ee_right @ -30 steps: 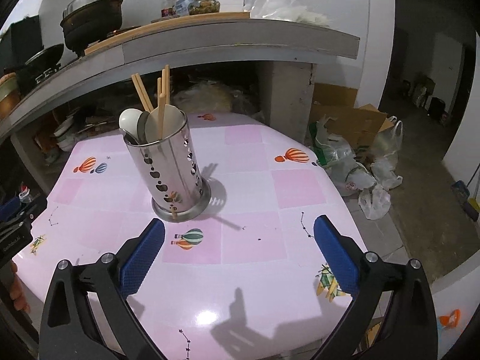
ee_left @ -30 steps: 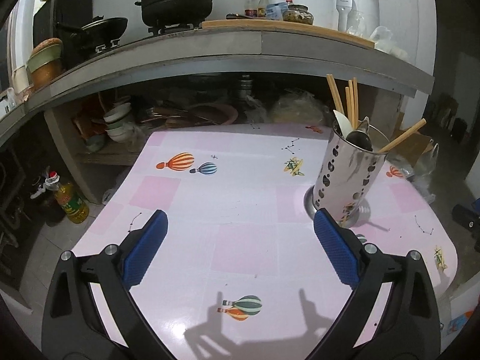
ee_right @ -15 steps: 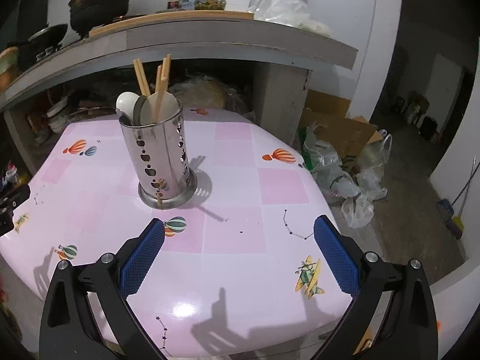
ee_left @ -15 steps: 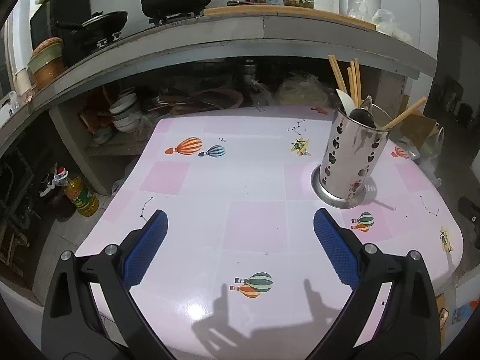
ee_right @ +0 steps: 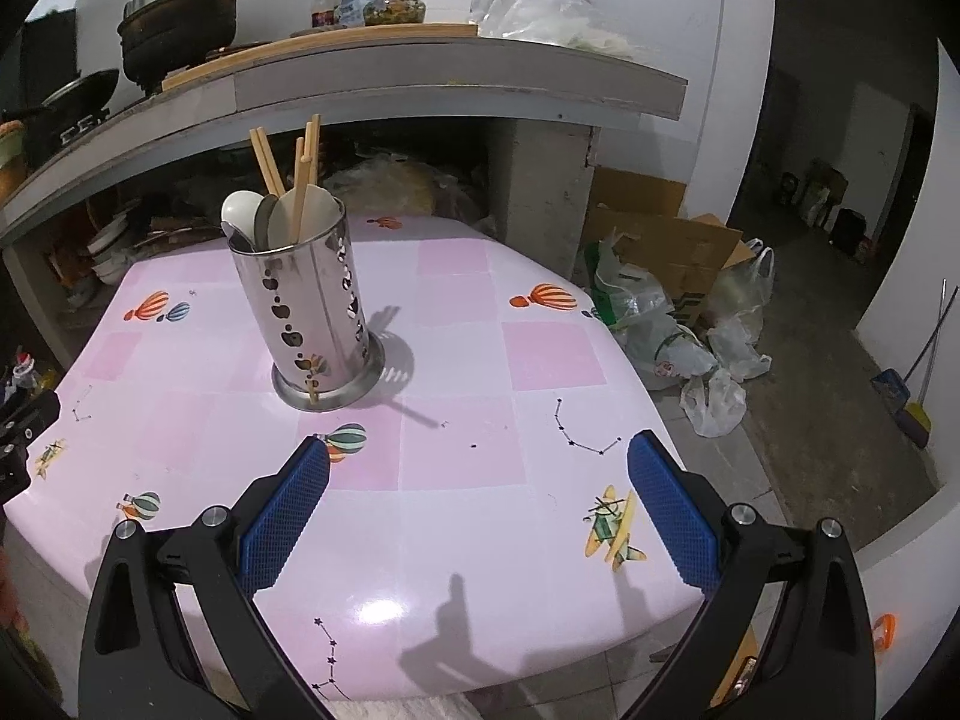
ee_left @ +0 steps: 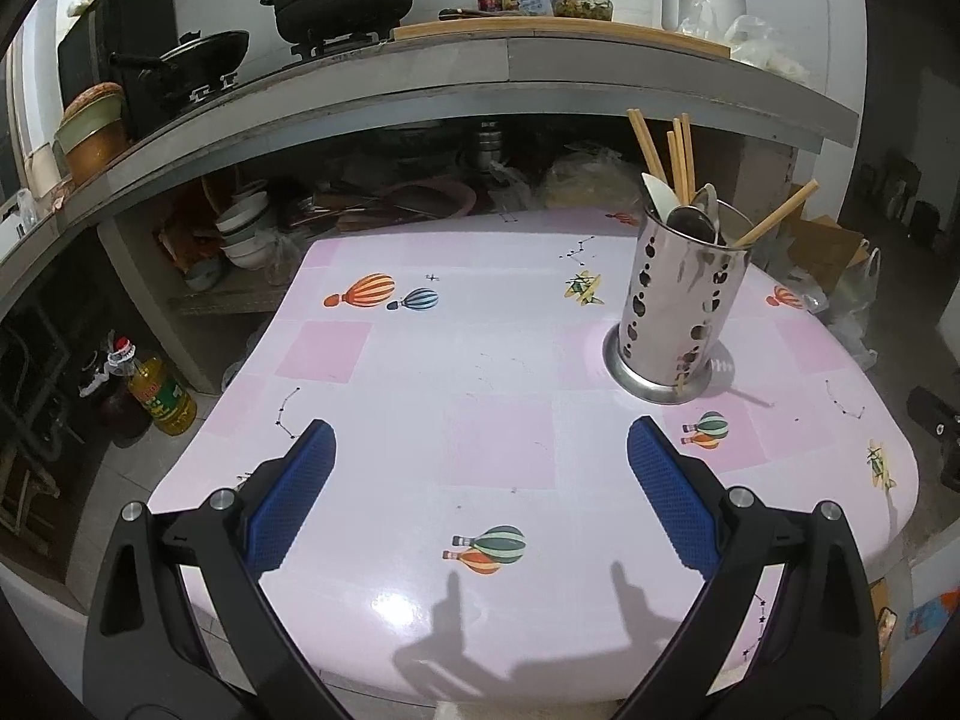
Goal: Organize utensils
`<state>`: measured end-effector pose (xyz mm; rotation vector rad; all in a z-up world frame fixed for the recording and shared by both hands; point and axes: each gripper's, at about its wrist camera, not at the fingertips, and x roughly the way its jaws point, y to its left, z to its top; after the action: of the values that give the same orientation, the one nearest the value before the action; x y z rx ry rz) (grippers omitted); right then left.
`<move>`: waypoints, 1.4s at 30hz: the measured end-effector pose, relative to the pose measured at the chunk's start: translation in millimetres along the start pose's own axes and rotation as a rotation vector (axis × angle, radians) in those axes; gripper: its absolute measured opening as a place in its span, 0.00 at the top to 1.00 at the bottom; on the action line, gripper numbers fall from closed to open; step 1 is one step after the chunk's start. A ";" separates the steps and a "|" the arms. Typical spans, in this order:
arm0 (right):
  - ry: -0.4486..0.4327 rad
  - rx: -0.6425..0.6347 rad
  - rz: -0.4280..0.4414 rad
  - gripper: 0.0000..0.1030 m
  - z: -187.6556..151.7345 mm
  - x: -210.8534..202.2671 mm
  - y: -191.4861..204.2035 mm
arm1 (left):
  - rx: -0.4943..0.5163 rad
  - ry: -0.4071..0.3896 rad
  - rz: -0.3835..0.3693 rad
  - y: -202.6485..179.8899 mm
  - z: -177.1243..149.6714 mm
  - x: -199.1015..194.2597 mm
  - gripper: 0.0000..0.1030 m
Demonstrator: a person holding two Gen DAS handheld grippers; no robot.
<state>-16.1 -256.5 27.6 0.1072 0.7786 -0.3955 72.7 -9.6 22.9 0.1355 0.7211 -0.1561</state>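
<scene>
While both grippers' fingers (ee_left: 306,480) gape wide w/ nothing held, perforated steel holder (ee_right: 306,312) stands upright w/ chopsticks (ee_right: 303,174) & spoons (ee_right: 240,216).

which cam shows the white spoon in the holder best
The right wrist view: the white spoon shows its whole rounded bowl above the rim of the utensil holder, at the left. In the left wrist view the spoon appears only as a narrow white sliver, edge-on beside the chopsticks and a metal spoon.
</scene>
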 end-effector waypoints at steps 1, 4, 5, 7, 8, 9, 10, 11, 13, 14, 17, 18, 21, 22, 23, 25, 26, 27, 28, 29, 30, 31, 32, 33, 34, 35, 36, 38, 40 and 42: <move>0.002 0.001 -0.001 0.06 0.6 0.4 -0.5 | -0.003 0.001 -0.001 -0.3 -0.3 0.0 0.09; 0.007 0.004 -0.001 0.06 1.3 0.9 -2.1 | -0.013 0.008 -0.005 -2.6 -0.9 1.1 0.09; 0.007 0.004 -0.001 0.06 1.1 0.7 -2.2 | -0.016 0.013 -0.009 -3.6 -1.1 1.7 0.09; 0.008 -0.001 -0.001 0.06 0.9 0.9 -1.3 | -0.017 0.020 -0.012 -5.4 -1.3 2.8 0.09; 0.009 -0.003 -0.001 0.06 0.4 1.2 -1.2 | -0.019 0.023 -0.013 -6.1 -1.3 3.7 0.09; 0.011 -0.005 -0.001 0.06 -0.1 1.9 -0.9 | -0.020 0.026 -0.012 -7.1 -1.5 4.6 0.09; 0.013 -0.006 0.000 0.06 -1.2 2.3 -0.8 | -0.021 0.028 -0.011 -6.8 -1.3 5.4 0.09; 0.015 -0.007 0.001 0.06 -2.1 2.9 -0.8 | -0.023 0.035 -0.012 -7.5 -1.1 6.7 0.09; 0.021 -0.008 0.004 0.06 -3.7 4.7 -0.8 | -0.026 0.040 -0.013 -7.7 -1.2 8.0 0.09; 0.024 -0.008 0.007 0.06 -4.3 5.7 -0.8 | -0.026 0.044 -0.011 -8.7 -1.1 8.8 0.09; 0.031 -0.005 0.015 0.06 -5.0 8.0 -2.3 | -0.027 0.052 -0.011 -12.2 0.2 11.0 0.09; 0.032 -0.005 0.016 0.06 -4.5 8.6 -3.0 | -0.026 0.053 -0.012 -13.7 1.1 11.5 0.09; 0.026 -0.003 0.017 0.06 -3.6 8.4 -4.8 | -0.023 0.048 -0.014 -18.3 3.6 10.3 0.09; 0.025 -0.002 0.019 0.06 -3.0 8.5 -5.8 | -0.023 0.045 -0.014 -19.6 4.1 9.7 0.09; 0.024 -0.002 0.020 0.06 -2.5 8.5 -6.7 | -0.025 0.042 -0.015 -20.9 4.9 9.0 0.09; 0.025 -0.003 0.022 0.06 -2.2 9.1 -7.5 | -0.031 0.041 -0.020 -22.8 7.0 8.5 0.09; 0.026 -0.004 0.024 0.06 -2.2 9.5 -7.7 | -0.032 0.041 -0.020 -23.8 7.8 8.4 0.09; 0.026 -0.004 0.024 0.06 -2.1 9.4 -7.9 | -0.034 0.041 -0.019 -25.0 8.6 8.2 0.09; 0.027 -0.005 0.025 0.06 -2.1 9.7 -8.4 | -0.035 0.041 -0.019 -26.1 9.0 8.2 0.09; 0.028 -0.006 0.026 0.06 -1.8 10.1 -8.5 | -0.035 0.042 -0.020 -27.6 9.7 8.3 0.09; 0.029 -0.005 0.028 0.06 -1.8 10.6 -9.1 | -0.034 0.043 -0.021 -28.8 10.1 8.6 0.09; 0.029 -0.004 0.028 0.06 -1.7 10.9 -9.6 | -0.033 0.044 -0.020 -30.6 10.6 8.9 0.09; 0.028 -0.004 0.027 0.06 -1.6 11.0 -9.6 | -0.031 0.046 -0.021 -32.6 11.2 9.3 0.09; 0.028 -0.002 0.026 0.06 -1.5 11.2 -10.4 | -0.030 0.047 -0.022 -34.6 11.8 9.5 0.09; 0.028 0.000 0.027 0.06 -1.4 11.1 -11.4 | -0.030 0.048 -0.023 -36.0 12.4 9.9 0.09; 0.028 0.003 0.028 0.06 -1.4 11.1 -12.5 | -0.029 0.047 -0.026 -37.5 13.2 9.9 0.09; 0.026 0.005 0.027 0.06 -1.3 10.5 -13.3 | -0.028 0.044 -0.026 -38.9 14.1 9.3 0.09; 0.023 0.006 0.026 0.06 -0.9 9.8 -15.2 | -0.030 0.037 -0.029 -39.4 15.3 7.9 0.09; 0.018 0.008 0.027 0.06 -0.4 7.8 -16.5 | -0.033 0.025 -0.029 -40.7 16.6 4.9 0.09; 0.010 0.010 0.029 0.06 0.4 5.0 -17.4 | -0.034 0.014 -0.024 -41.3 17.6 1.6 0.09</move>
<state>-19.3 -274.1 25.3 0.1293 0.7842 -0.3714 77.4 -53.3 32.0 0.0959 0.7387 -0.1658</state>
